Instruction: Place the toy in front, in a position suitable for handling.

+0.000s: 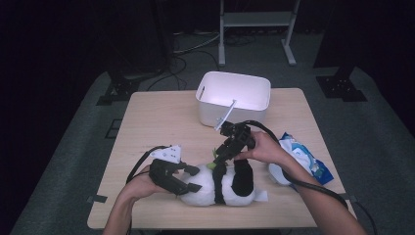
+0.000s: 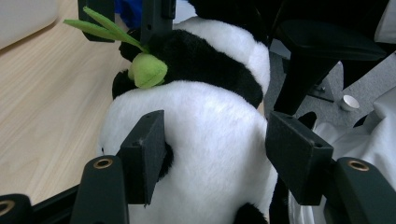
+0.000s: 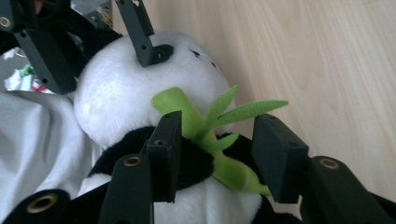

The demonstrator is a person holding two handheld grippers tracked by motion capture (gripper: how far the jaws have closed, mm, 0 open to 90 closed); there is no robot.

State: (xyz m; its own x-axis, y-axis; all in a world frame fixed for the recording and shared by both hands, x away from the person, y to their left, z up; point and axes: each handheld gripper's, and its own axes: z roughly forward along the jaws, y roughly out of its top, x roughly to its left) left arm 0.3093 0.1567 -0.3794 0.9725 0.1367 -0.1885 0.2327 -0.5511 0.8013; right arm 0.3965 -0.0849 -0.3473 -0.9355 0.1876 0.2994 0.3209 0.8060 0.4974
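While the plush panda [image 1: 215,183] lies on its back at the near edge of the wooden table [image 1: 161,117], my left gripper [image 1: 188,178] grips its white head from the left, both pads pressed into the fur. My right gripper [image 1: 219,161] reaches down over its chest, jaws part open around the green bamboo sprig [image 3: 210,135], not clamping it.

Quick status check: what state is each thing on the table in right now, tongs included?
Panda plush: lying on its side on the table.
Green bamboo sprig: attached to the panda, between the right tongs' jaws.
White bin: upright, open-topped.
Blue-and-white packet: lying flat near the table's right edge.
Left tongs: jaws around the panda's head.
Right tongs: open, straddling the sprig.
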